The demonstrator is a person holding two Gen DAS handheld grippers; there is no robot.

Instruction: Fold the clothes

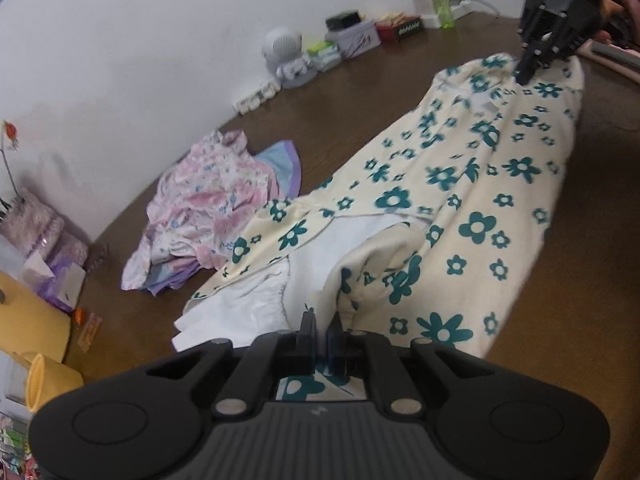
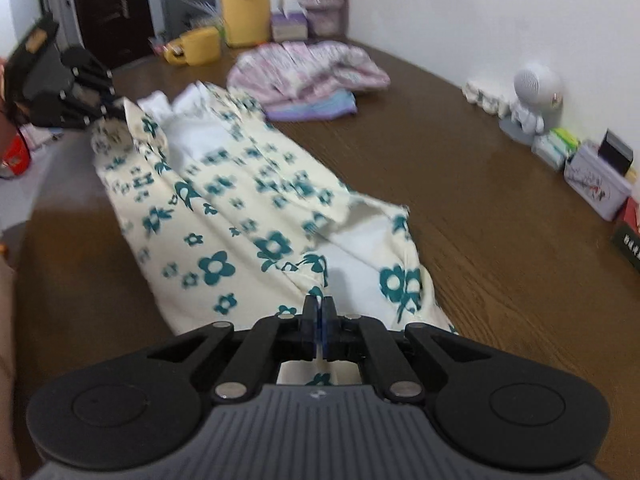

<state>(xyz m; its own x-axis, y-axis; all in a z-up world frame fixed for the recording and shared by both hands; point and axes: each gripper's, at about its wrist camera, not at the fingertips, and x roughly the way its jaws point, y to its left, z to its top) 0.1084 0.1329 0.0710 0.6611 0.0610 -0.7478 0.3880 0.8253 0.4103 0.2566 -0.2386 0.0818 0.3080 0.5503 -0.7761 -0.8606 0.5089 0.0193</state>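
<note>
A cream garment with teal flowers (image 1: pixel 460 200) lies stretched lengthwise on the brown wooden table (image 1: pixel 360 92), its white lining showing at one end. My left gripper (image 1: pixel 322 316) is shut on the near end of the cloth in the left wrist view. At the far end, the right gripper (image 1: pixel 528 72) pinches the other edge. In the right wrist view the same garment (image 2: pixel 224 216) runs away from my right gripper (image 2: pixel 319 304), which is shut on a fold of it. The left gripper (image 2: pixel 108 114) grips bunched cloth at the far left.
A pile of pink and purple clothes (image 1: pixel 208 200) (image 2: pixel 308 72) sits on the table beside the garment. Along the wall stand a white robot-shaped figure (image 2: pixel 532 96), small boxes (image 2: pixel 596 184) and a tin. A yellow jug (image 2: pixel 244 4) and a yellow mug (image 2: pixel 196 46) stand at one end.
</note>
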